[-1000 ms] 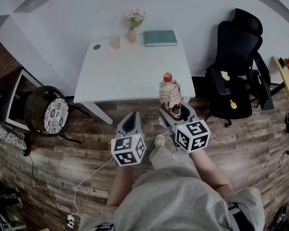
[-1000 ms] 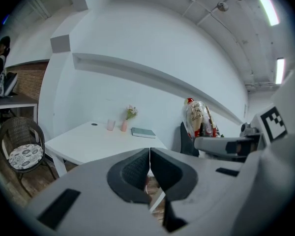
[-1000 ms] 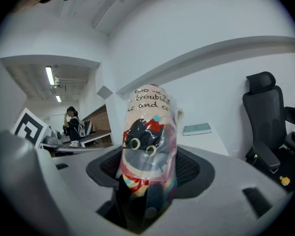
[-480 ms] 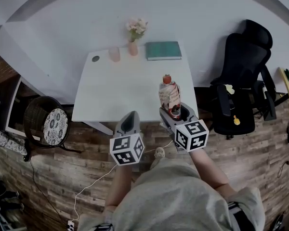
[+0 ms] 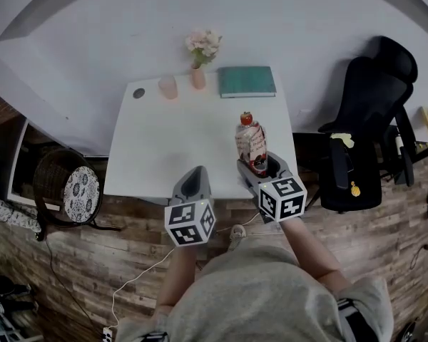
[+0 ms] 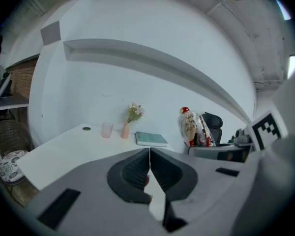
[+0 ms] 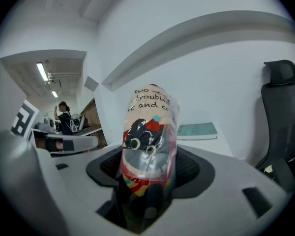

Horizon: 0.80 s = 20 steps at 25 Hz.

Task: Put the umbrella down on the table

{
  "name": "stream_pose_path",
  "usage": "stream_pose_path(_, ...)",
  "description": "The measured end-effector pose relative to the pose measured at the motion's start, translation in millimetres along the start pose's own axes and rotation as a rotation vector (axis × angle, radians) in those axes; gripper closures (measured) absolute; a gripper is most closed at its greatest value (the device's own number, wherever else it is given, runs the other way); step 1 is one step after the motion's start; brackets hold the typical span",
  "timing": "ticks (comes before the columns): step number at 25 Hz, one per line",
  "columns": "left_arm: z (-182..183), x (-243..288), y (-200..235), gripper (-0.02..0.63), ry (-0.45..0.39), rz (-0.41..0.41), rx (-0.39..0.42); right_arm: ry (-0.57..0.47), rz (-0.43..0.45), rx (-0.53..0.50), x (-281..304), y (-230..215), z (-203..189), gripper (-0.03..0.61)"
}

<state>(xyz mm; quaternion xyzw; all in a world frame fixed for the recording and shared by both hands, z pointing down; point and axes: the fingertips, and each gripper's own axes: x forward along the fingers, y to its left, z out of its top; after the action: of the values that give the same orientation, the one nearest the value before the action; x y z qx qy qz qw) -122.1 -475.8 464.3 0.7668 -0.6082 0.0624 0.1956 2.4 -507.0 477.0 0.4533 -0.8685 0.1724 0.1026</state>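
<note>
The folded umbrella (image 5: 251, 142) sits in a clear sleeve with cartoon print and a red cap. It stands upright in my right gripper (image 5: 260, 167), whose jaws are closed on its lower part, over the near right edge of the white table (image 5: 164, 144). In the right gripper view the umbrella (image 7: 147, 141) fills the gap between the pads of the right gripper (image 7: 150, 173). My left gripper (image 5: 192, 184) hovers at the table's near edge, shut and empty; the left gripper view shows the left gripper (image 6: 149, 157) with its pads meeting and the umbrella (image 6: 191, 128) to its right.
At the table's far edge stand a pink vase with flowers (image 5: 199, 57), a pink cup (image 5: 168, 87), a teal book (image 5: 247, 81) and a small dark disc (image 5: 138, 92). A black office chair (image 5: 374, 130) is right of the table, a wicker stool (image 5: 65, 189) left.
Both grippers have moved forward to the table, from over the wooden floor to its near edge. The umbrella stays upright in the right gripper.
</note>
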Motion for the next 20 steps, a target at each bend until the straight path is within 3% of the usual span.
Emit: stream_pose_path(20,-6,61,30,0.606,0.051,0.026,-0.027,0.249,-0.04,-0.018,110,-61,-66,0.308)
